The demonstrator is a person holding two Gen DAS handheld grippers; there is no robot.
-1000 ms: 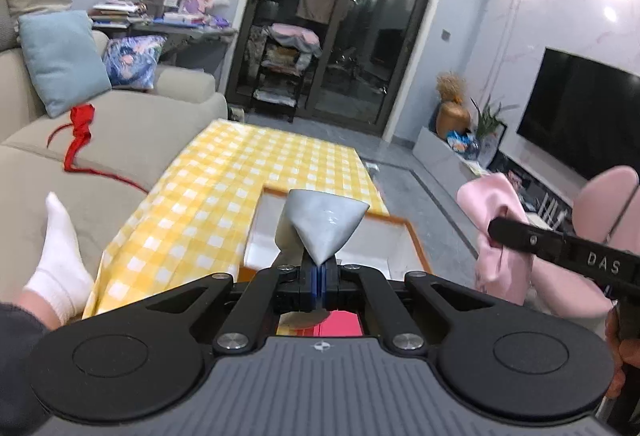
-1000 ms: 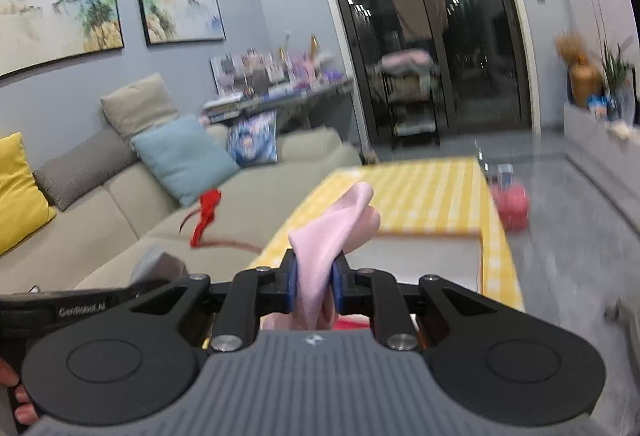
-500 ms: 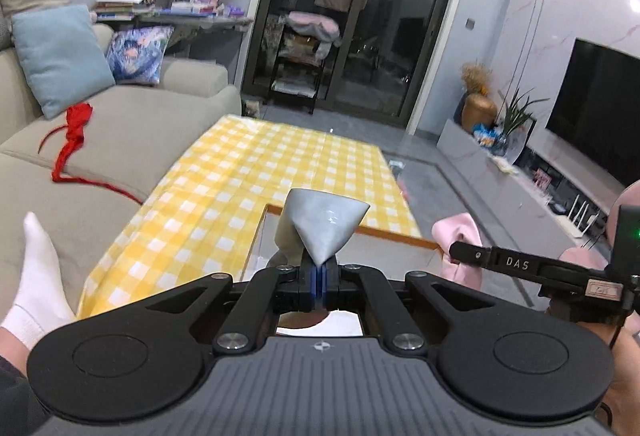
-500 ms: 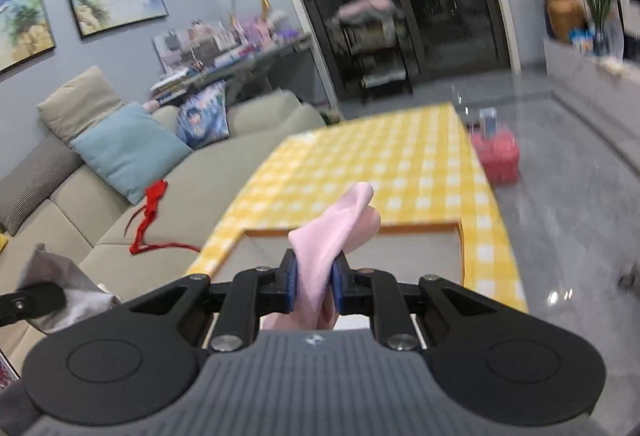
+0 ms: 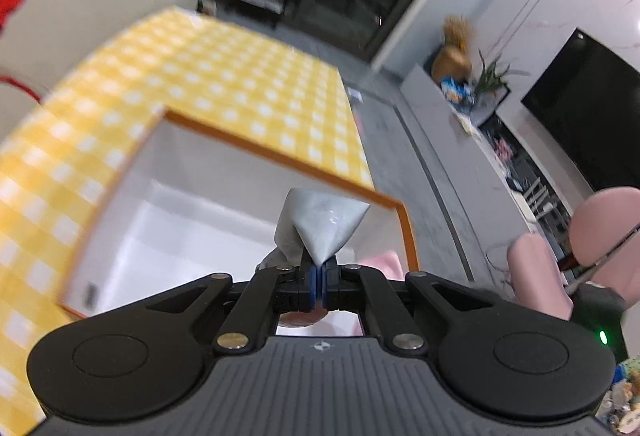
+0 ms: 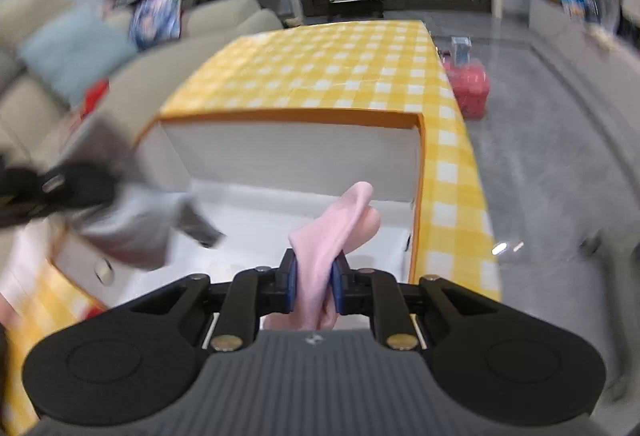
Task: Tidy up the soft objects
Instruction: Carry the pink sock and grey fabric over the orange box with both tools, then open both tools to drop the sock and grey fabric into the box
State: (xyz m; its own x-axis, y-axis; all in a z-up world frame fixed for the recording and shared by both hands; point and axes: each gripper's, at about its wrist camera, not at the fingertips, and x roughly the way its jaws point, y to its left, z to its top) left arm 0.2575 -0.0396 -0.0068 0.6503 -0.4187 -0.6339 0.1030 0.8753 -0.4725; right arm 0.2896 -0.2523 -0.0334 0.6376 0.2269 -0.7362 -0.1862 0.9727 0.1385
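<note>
My left gripper point(image 5: 319, 286) is shut on a grey soft cloth point(image 5: 320, 228) that sticks up between its pads, over the open white box with an orange rim point(image 5: 280, 159). In the right wrist view the same grey cloth point(image 6: 132, 236) hangs blurred from the left gripper point(image 6: 60, 187) over the box's left side. My right gripper point(image 6: 314, 282) is shut on a pink soft cloth point(image 6: 340, 224), held above the box's white floor point(image 6: 260, 228) near its right wall. A bit of pink cloth point(image 5: 384, 264) shows low in the box in the left wrist view.
The box stands on a table with a yellow checked cloth point(image 6: 340, 71). A beige sofa point(image 5: 80, 11) with a red item point(image 5: 12, 3) lies left. A red container point(image 6: 468, 83) sits on the grey floor right of the table. Pink seat shapes point(image 5: 592, 236) stand at right.
Both grippers have come down and forward over the box, which now fills the lower views. Each cloth stays gripped. The right gripper has left the left wrist view.
</note>
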